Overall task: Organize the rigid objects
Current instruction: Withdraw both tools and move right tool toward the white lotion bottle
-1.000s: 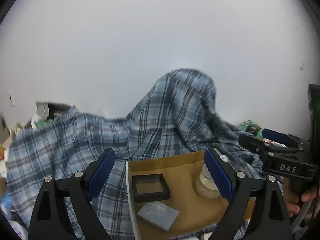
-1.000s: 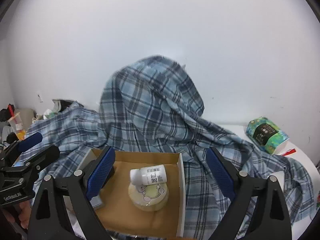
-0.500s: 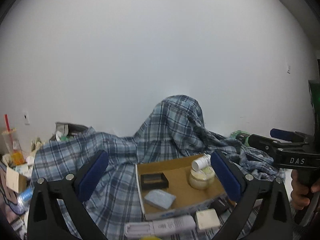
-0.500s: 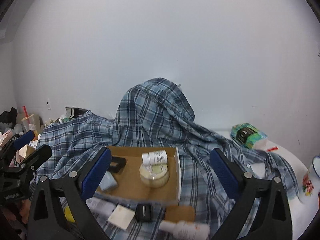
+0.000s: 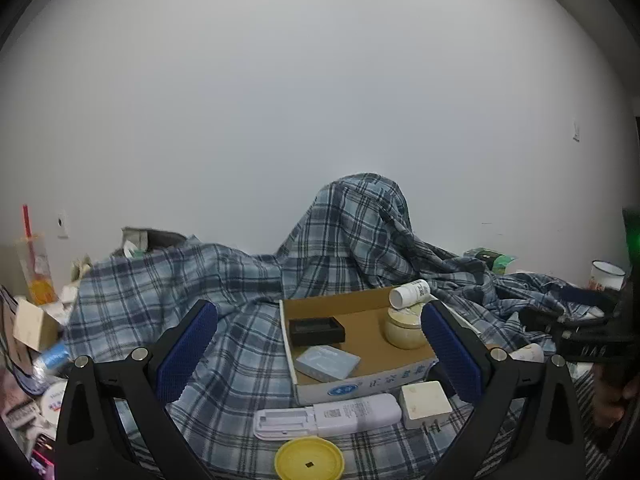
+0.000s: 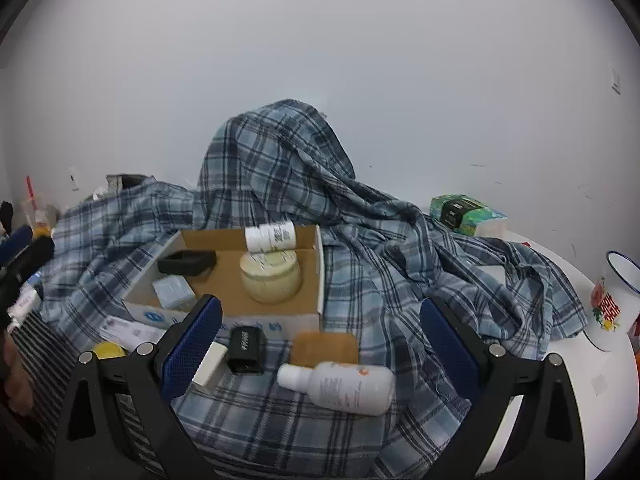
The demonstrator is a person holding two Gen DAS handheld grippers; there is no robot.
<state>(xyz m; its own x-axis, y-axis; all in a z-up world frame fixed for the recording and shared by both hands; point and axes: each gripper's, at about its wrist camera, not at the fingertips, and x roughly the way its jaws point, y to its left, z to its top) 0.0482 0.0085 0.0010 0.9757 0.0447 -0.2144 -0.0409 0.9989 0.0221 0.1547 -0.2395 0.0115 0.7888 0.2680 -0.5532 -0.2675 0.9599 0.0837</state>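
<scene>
An open cardboard box (image 5: 360, 384) lies on a plaid shirt. It holds a black frame case (image 5: 316, 330), a light blue case (image 5: 328, 362) and a cream jar (image 5: 402, 326) with a white pill bottle (image 5: 408, 294) lying on top. In front of it lie a white remote (image 5: 328, 416), a white charger (image 5: 424, 402) and a yellow lid (image 5: 309, 462). The right wrist view adds a small black item (image 6: 245, 350), a tan pad (image 6: 324, 348) and a white lotion bottle (image 6: 340, 386). My left gripper (image 5: 319, 312) and right gripper (image 6: 320, 304) hover open and empty, short of the box.
The plaid shirt (image 6: 384, 240) drapes over a tall hump by the white wall. A green tissue pack (image 6: 464, 210) and an enamel mug (image 6: 616, 292) sit on the white table at right. A drink cup (image 5: 34, 268) and clutter crowd the left.
Both grippers have drawn back from the box, which now looks smaller. The loose items in front of it have come into view. Both pairs of jaws stand a little wider.
</scene>
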